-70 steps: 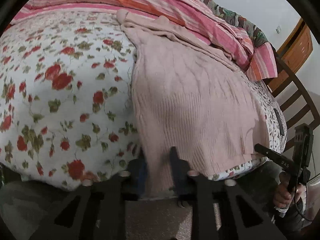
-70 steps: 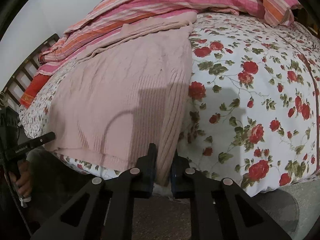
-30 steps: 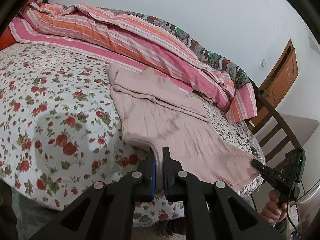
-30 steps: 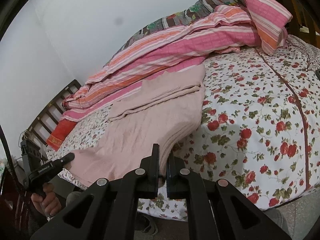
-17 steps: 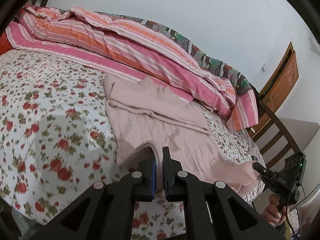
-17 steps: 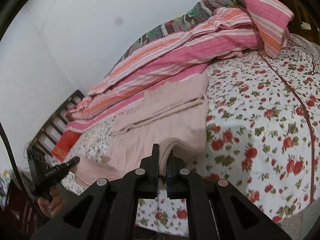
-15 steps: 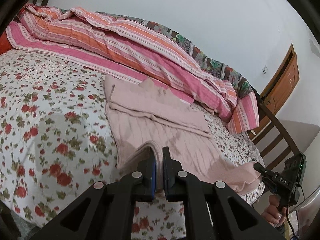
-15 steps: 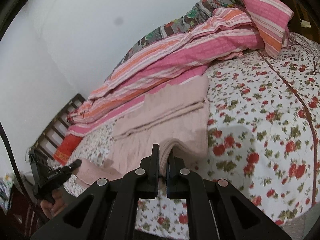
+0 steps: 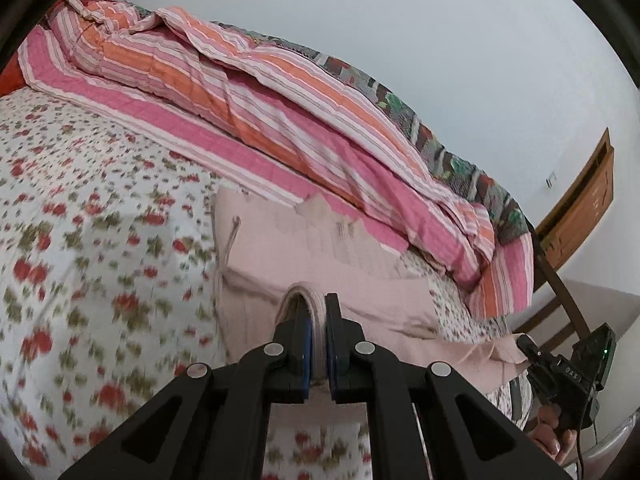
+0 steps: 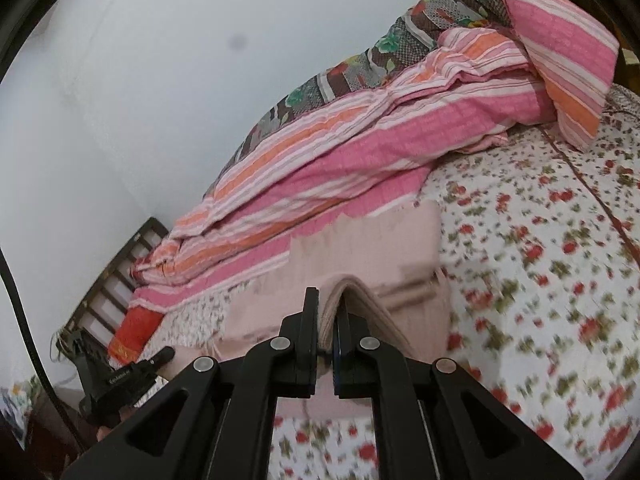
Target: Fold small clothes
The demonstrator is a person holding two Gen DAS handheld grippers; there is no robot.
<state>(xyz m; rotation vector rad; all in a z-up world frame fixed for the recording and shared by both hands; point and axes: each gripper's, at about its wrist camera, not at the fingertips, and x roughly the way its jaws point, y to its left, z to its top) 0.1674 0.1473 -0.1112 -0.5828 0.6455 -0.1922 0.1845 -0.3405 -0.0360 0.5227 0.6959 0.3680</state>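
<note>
Both grippers clamp the hem of a pale pink ribbed knit sweater (image 9: 320, 264) on a bed with a red-rose floral sheet (image 9: 92, 264). The left gripper (image 9: 318, 320) has its fingers shut on one hem corner, the right gripper (image 10: 329, 312) on the other. The garment's long axis runs straight ahead from both pairs of fingers toward the pink-and-orange striped quilt (image 9: 248, 92), so neither hand is nearer; its folded far end lies forward.

You were in a bedroom at home: a bed with a flowery sheet (image 9: 80, 240), a striped pink blanket (image 9: 248, 92) piled by the white wall (image 9: 400, 12), and a wooden door (image 9: 580, 208).
</note>
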